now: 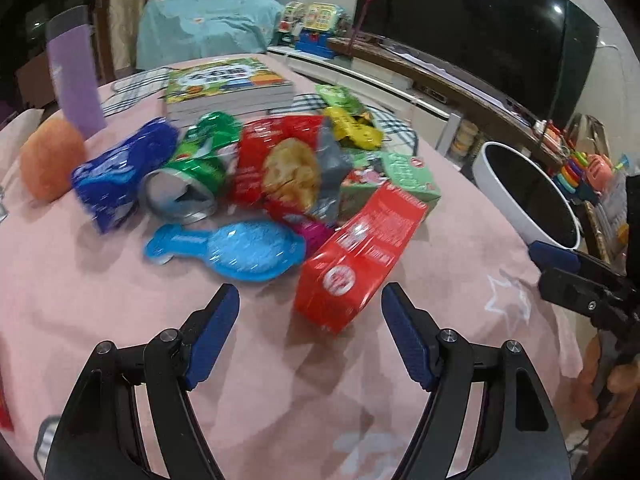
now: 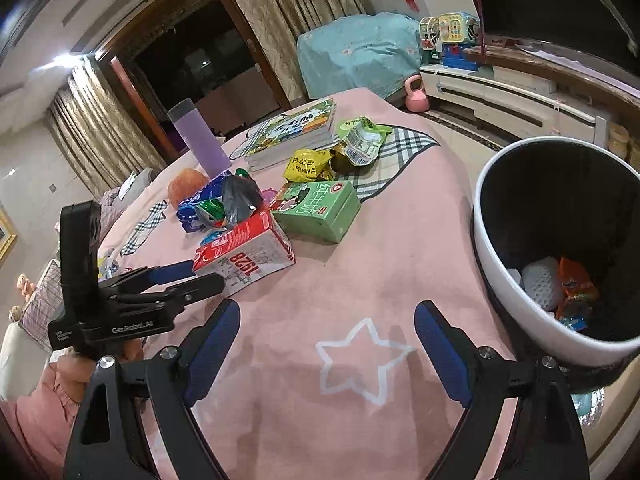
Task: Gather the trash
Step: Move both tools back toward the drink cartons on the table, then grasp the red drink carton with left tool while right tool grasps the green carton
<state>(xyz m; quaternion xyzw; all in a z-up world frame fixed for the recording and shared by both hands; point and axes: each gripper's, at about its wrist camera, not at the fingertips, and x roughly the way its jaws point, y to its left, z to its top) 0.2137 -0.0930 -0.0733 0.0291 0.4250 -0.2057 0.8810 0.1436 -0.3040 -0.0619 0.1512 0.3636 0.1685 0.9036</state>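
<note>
"1928" on the red carton (image 2: 244, 258) (upside down), "GenRobot.AI" on the left gripper (image 2: 192, 276) body

blue wrapper (image 1: 120, 176) motion-blurred; bin (image 2: 520, 264) bottom cut off.

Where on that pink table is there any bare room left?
Bare cloth around the white star, between the red box, the bin and both open grippers. Crowded behind: wrappers, green box and books.
</note>
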